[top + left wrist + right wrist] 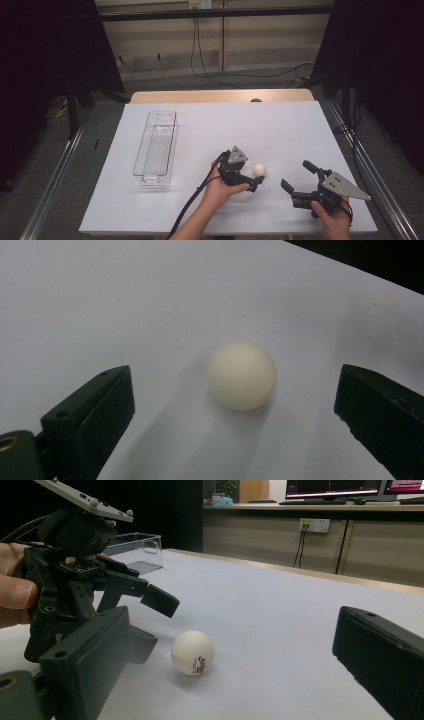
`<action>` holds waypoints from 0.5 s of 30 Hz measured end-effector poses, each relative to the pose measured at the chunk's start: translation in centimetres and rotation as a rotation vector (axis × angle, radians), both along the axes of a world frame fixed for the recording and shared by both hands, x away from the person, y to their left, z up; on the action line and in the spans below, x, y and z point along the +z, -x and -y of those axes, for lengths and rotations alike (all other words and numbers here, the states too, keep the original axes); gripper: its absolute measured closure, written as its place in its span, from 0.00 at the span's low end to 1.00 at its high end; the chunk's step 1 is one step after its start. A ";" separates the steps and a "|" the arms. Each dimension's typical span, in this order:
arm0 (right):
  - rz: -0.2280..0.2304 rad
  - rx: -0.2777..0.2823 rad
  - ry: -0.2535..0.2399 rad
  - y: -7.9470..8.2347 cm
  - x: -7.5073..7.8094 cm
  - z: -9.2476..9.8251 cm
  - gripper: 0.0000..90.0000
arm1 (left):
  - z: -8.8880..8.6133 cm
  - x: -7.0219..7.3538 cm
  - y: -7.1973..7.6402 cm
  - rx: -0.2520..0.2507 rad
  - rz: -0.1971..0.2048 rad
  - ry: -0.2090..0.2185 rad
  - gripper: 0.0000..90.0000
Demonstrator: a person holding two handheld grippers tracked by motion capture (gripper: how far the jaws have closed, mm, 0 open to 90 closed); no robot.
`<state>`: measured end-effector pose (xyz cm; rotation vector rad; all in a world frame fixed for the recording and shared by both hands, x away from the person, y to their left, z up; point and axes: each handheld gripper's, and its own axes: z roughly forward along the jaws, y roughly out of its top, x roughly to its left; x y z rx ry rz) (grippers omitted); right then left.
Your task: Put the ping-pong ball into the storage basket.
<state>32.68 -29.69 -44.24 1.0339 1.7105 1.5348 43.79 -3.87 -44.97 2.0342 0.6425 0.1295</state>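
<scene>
small cream-white round plastic ball sits on the white paper-covered surface, near the front edge, a bit right of centre. left claw is low at the ball, jaws apart, ball just ahead of the jaw tips and not touched by either one; in the left gripper view the ball lies ahead of the gap, closer to the right-hand jaw, clear space on both sides. the person's left hand grips that claw from below, black cable trailing back off the front edge. right claw is to the right of the ball, well apart from it, jaws wide apart and holding nothing, pointing left toward the ball. right gripper view shows the ball resting on the surface with a small dark printed mark on its near side, left claw just beside it, one jaw above and one at surface level. clear rectangular plastic bin stands on the left part of the surface, far from the ball, long side running front to back.
</scene>
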 end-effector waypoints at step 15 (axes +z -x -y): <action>0.001 -0.001 -0.001 0.0 0.0 0.0 0.03 | 0.5 0.3 -0.2 -0.004 -0.008 -0.009 0.04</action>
